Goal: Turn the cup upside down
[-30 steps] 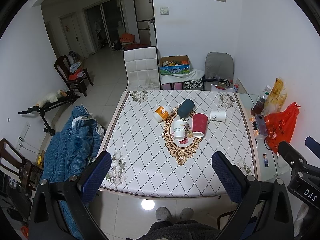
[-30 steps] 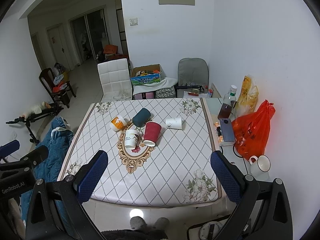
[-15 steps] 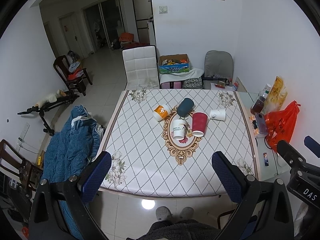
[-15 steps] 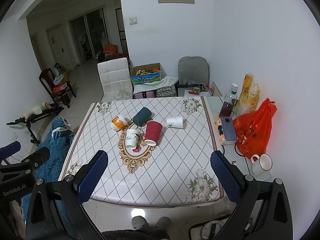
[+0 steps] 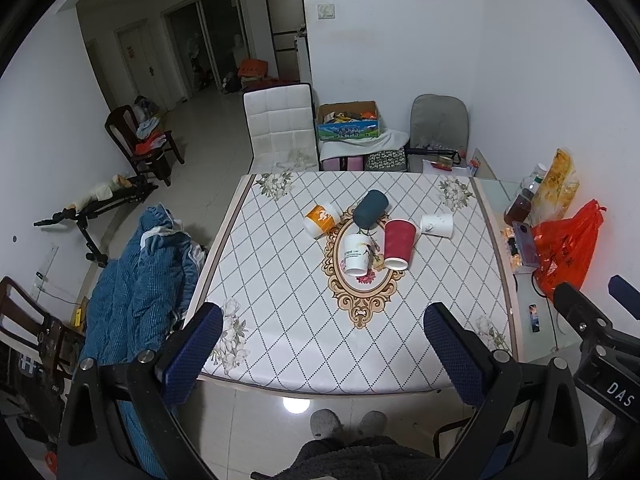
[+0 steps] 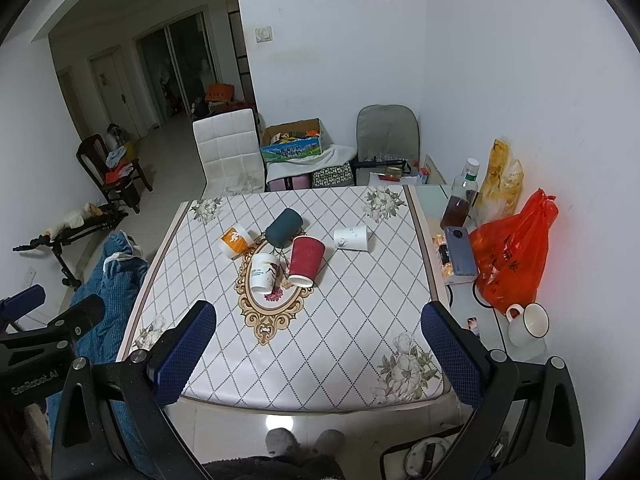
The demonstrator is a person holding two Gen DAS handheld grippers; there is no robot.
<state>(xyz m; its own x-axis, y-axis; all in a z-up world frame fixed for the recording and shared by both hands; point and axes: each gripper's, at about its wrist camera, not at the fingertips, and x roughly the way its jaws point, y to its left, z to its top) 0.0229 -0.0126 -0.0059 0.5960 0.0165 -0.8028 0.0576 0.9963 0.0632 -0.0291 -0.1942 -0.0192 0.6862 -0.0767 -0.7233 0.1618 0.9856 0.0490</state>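
Ahead of both wide-open grippers, left [image 5: 320,344] and right [image 6: 318,340], five cups lie toppled mid-table [image 5: 280,328]: red cup [image 5: 398,243], white printed cup [image 5: 356,255], dark teal cup [image 5: 370,209], orange cup [image 5: 321,220], small white cup [image 5: 437,225]. Right of them, an orange bag [image 6: 514,248] and mug [image 6: 528,324].

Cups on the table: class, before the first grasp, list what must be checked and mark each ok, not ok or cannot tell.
1. Left hand-held gripper open, holding nothing: ok.
2. Right hand-held gripper open, holding nothing: ok.
3. Cups already upside down: not ok; red cup, dark blue cup, orange cup and both white cups lie on their sides.
4. Free room around red cup: not ok, white printed cup close beside.
5. Cups empty: cannot tell.
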